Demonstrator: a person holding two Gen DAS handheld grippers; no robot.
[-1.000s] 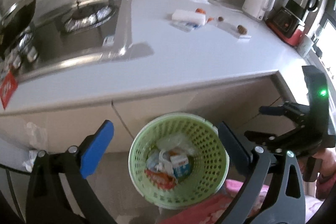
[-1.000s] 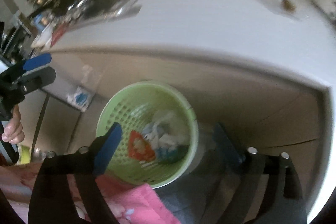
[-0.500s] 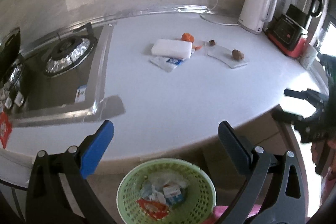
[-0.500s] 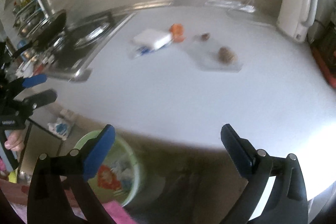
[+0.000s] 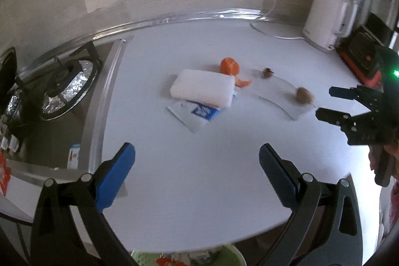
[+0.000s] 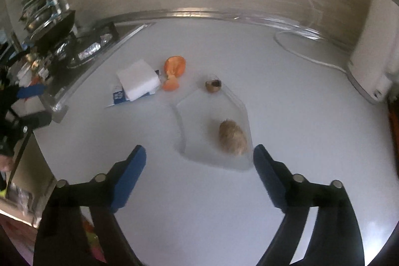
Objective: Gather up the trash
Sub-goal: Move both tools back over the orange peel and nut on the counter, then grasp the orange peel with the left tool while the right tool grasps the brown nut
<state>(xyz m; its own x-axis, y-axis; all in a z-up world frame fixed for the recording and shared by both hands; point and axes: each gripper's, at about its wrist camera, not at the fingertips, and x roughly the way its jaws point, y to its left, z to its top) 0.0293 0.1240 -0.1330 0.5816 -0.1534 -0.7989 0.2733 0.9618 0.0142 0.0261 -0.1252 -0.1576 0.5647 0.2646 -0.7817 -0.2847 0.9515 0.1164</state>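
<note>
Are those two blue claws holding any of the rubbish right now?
No. The left gripper and right gripper are both open and empty above the counter.

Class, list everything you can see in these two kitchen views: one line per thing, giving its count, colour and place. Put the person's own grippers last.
foam block: 1, white, mid-counter, lying on the wrapper
wrapper: 1, white and blue, flat under the block
peel pieces: 2, orange, beside the block
clear sheet: 1, transparent, on the counter
fuzzy lump: 1, brown, on the sheet
small shell: 1, brown, at the sheet's far corner
kettle: 1, white, back right
gas burner: 1, foil-lined, left
basket: 1, green, below the counter edge
left gripper: open, empty
right gripper: open, empty, jaws just closing
</note>
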